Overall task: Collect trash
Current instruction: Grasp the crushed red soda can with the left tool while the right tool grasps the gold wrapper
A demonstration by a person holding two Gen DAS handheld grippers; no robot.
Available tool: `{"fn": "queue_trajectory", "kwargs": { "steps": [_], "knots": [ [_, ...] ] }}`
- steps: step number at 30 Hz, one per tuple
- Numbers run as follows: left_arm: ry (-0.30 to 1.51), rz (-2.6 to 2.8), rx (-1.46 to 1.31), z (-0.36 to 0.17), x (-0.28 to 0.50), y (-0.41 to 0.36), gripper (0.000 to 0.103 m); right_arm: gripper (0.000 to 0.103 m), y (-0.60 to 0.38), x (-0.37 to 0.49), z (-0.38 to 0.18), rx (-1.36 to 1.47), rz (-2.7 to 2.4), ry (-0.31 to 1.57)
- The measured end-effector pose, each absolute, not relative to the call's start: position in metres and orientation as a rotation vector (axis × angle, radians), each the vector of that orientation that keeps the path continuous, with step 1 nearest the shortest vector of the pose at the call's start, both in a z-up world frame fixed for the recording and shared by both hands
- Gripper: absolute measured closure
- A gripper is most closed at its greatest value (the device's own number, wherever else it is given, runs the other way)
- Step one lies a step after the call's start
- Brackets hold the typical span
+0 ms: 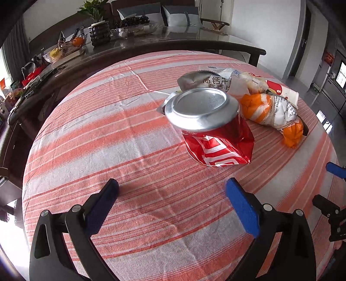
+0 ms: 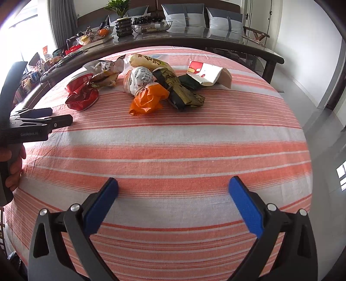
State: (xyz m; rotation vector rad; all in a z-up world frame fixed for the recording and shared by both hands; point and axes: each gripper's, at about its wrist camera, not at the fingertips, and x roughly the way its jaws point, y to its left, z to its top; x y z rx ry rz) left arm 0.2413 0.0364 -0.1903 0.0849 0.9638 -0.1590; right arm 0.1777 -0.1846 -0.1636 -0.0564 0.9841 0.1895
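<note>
Both tools over the striped tablecloth [image 2: 173, 138] now, nothing in either. Left gripper [image 1: 172, 190] spread wide, blue pads apart, hovering just short of a crushed red can [image 1: 207, 125] standing silver end up. Right gripper [image 2: 173, 188] spread wide too, hanging over bare cloth, well back from the pile. Trash heaped toward the far side of the table: behind the can a silver snack bag [image 1: 207, 81]; beside it an orange and white plastic bag [image 2: 147, 95], knotted into a bundle; touching that, a dark green and gold wrapper [image 2: 179, 90]; further right a white and red paper bag [image 2: 205, 72], lying flat. Over on the left of the right wrist view, the left tool side-on, gripped by a hand [image 2: 15, 166] at the frame edge. Beyond the cloth, a dark glossy table [image 2: 194, 35] with a potted plant [image 2: 121, 13] and a glass bowl [image 2: 151, 27].
</note>
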Motion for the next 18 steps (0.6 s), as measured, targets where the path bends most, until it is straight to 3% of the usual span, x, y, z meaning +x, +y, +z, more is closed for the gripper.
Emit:
{"fn": "queue_trajectory", "kwargs": {
  "steps": [5,8,18],
  "knots": [
    [0.963,-0.16,0.086,-0.191,0.241,0.036,0.005,0.006,-0.22,0.187,-0.152,0.144,0.196,0.941],
    [0.963,-0.16,0.087,-0.191,0.241,0.036,0.005,0.035,-0.227,0.208,-0.14,0.098,0.187,0.942],
    [0.963,-0.16,0.087,-0.191,0.241,0.036,0.005,0.035,-0.21,0.282,-0.141,-0.024,0.328,0.977]
  ]
}}
